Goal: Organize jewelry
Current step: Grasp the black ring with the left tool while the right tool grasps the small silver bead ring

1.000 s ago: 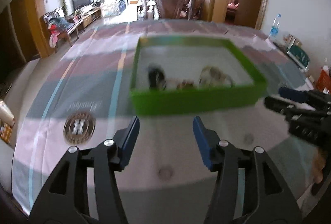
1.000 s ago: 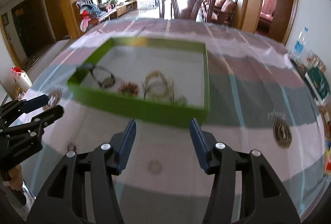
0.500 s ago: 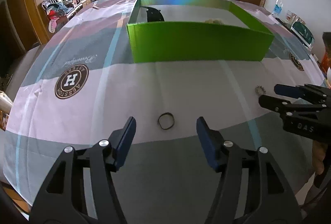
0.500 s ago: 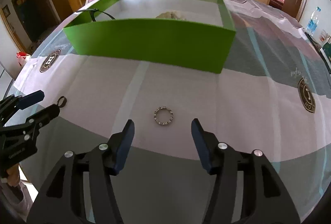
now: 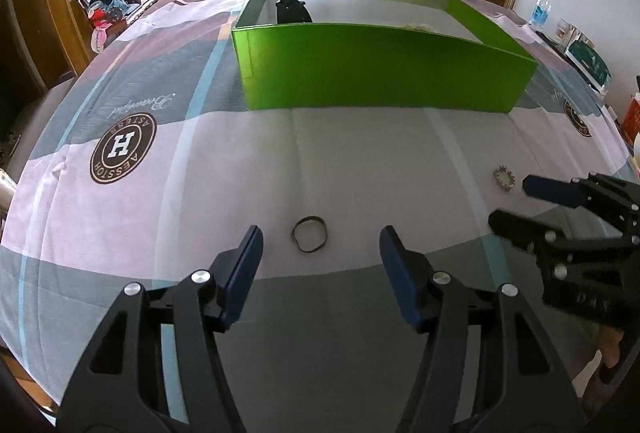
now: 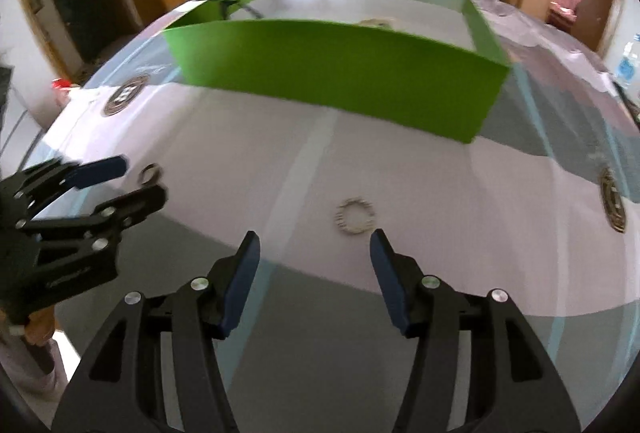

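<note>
Ahead, green box (image 5: 380,77) near wall, dark ring (image 5: 310,240) on bare tablecloth (image 5: 360,161)

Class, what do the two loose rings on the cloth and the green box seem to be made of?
Dark ring: thin, matte, possibly rubber or elastic.
Pale ring: notched and silvery, likely metal or beads.
Green box: flat folded walls with a slight sheen, probably coated cardboard.

Beaded ring (image 6: 354,216) before parted right gripper (image 6: 314,253)
</note>
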### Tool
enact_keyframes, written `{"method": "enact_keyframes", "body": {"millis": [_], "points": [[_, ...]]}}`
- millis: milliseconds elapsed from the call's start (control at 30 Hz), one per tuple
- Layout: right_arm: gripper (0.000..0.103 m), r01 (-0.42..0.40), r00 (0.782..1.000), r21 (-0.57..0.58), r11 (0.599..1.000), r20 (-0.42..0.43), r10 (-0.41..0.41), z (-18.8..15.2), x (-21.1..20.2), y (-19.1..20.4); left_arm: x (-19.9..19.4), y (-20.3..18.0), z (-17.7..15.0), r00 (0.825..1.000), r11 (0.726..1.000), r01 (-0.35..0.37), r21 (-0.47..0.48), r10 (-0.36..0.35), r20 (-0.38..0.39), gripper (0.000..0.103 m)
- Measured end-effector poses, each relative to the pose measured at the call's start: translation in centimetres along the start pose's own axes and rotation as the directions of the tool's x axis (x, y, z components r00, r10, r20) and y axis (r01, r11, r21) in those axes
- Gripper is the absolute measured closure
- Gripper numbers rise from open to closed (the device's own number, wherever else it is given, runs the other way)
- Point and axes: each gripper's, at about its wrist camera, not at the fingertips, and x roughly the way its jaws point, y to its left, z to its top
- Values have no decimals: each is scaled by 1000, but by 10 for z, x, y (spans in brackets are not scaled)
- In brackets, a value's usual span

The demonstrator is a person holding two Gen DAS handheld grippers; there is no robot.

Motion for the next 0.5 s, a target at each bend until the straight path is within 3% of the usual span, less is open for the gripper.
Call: {"method": "enact_keyframes", "body": {"millis": [100, 200, 300, 367, 500], "points": [[46, 66, 998, 30, 997, 4, -66, 5, 4, -6, 2, 2, 1, 1000, 1000, 2, -19, -2, -8, 58], [48, 107, 994, 33, 994, 0, -107, 8, 11, -6, 3, 3, 0, 1000, 1000, 3, -27, -3, -9, 63], [63, 75, 997, 31, 997, 7, -75, 9, 12, -2, 4, 6, 0, 1000, 999, 6, -35, -6, -6, 66], [82, 66, 998, 19, 998, 13, -67, 8, 12, 2, 5, 7, 0, 1000, 999, 1, -38, -1, -2, 70], [82, 65, 998, -2, 998, 18, -65, 6, 9, 8, 5, 6, 0, 1000, 999, -13, -35, 13, 4, 76]]}}
